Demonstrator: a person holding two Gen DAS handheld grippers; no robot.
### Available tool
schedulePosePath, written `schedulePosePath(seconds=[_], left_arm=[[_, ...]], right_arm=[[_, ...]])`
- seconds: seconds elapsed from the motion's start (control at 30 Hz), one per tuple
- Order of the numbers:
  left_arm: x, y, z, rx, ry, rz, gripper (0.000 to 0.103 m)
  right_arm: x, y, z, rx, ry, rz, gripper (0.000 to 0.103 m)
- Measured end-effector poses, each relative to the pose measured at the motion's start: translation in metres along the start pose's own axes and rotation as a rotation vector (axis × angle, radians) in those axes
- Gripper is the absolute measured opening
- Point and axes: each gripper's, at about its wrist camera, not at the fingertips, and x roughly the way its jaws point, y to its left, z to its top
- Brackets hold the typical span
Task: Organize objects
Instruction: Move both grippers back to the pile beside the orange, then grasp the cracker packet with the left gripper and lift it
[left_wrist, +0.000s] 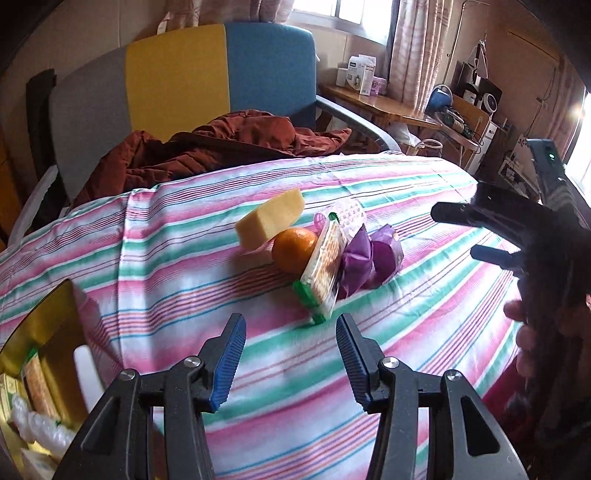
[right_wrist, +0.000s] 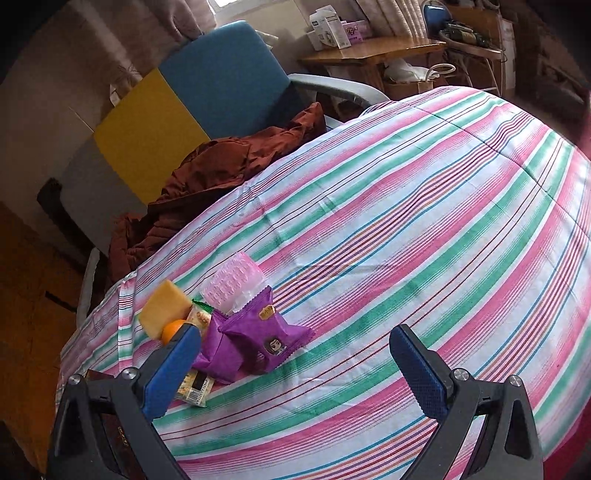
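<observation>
where stripes run, cracker packet (left_wrist: 322, 267) ahead of left claw (left_wrist: 291, 363)

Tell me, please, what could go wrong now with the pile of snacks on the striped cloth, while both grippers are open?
1. The yellow sponge leans on the orange; pulling either may topple the other, and the orange could roll.
2. The cracker pack stands tilted against the purple packets, so the left gripper may knock it flat.
3. The striped cloth is soft and may bunch.

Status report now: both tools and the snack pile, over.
Left tool open, empty. Right tool open, empty. Snack pile untouched on striped cloth. Nothing blocking.
</observation>
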Motion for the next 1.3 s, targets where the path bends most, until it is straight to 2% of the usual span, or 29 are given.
schedulePosePath(seconds=[0.17, 0.33, 0.43, 0.57, 0.83, 0.9, 0.97, 1.07, 1.23, 1.3], left_arm=[[0.033, -0.01, 0.019, 0.038, 0.031, -0.022, 0.051], [0.071, -0.012, 0.027, 0.027, 0.092, -0.045, 0.051], [0.091, -0.011, 0.029, 0.004, 0.133, -0.093, 0.03], [0.086, -0.009, 0.022, -0.049, 0.115, -0.158, 0.019], [0.058, 0.015, -0.027, -0.274, 0.167, -0.275, 0.018], [0.051, 0.019, -0.038, -0.297, 0.176, -0.26, 0.019], [0.045, 0.017, -0.044, -0.262, 0.176, -0.202, 0.029], [0.037, 0.013, -0.045, -0.214, 0.161, -0.129, 0.036], [0.03, 0.009, -0.034, -0.163, 0.124, -0.081, 0.043], [0.037, 0.002, -0.029, -0.119, 0.138, -0.065, 0.045]], right_arm=[[0.001, 0.0, 0.0, 0.002, 0.01, 0.019, 0.103], [0.004, 0.003, 0.0, -0.012, 0.025, 0.026, 0.103], [0.005, 0.002, 0.001, -0.011, 0.029, 0.027, 0.103], [0.009, -0.004, 0.005, 0.016, 0.039, 0.024, 0.103], [0.011, -0.005, 0.005, 0.021, 0.04, 0.014, 0.103], [0.012, -0.004, 0.004, 0.014, 0.043, 0.006, 0.103], [0.012, -0.004, 0.004, 0.01, 0.044, 0.0, 0.103], [0.013, -0.004, 0.004, 0.006, 0.048, -0.01, 0.103], [0.015, -0.002, 0.002, -0.008, 0.054, -0.026, 0.103], [0.016, -0.002, 0.002, -0.012, 0.057, -0.034, 0.103]])
